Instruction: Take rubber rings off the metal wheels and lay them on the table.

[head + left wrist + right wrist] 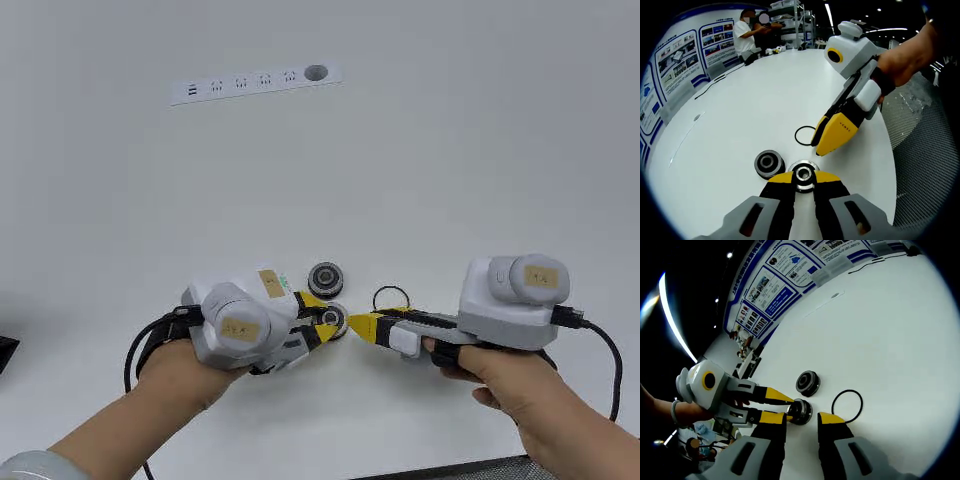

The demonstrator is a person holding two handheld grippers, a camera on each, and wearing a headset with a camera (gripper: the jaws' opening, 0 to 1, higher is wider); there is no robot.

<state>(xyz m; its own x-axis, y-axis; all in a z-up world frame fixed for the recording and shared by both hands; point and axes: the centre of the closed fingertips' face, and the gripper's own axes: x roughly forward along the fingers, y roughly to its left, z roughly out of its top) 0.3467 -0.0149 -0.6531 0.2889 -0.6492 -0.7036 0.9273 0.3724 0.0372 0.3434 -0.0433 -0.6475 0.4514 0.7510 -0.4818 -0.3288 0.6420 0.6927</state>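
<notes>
I count two small round metal wheels and one loose rubber ring on the smooth white table [450, 150]. My left tool [322, 318], with its yellow-tipped black jaws, is clamped on the nearer silver metal wheel [804, 172]. The jaws grip it from both sides, so its shiny hub, with a round hole in the middle, faces out between them. The second round metal wheel [769, 163] lies flat on the table just beside the held one and apart from both tools. It looks darker, with a grooved rim around a pale hub. The dark band on it may be a rubber ring still in place, though the view is too small to be sure. The thin black rubber ring [849, 390], a plain closed loop, lies flat on the table near the wheels, touching neither. It is just beyond the tips of my right tool [360, 326]. That tool's jaws stand apart with nothing between them, and its tips point toward the held wheel, close to it. At the far side of the table lies one long white plastic power strip [255, 82], flat and well apart from everything else.
</notes>
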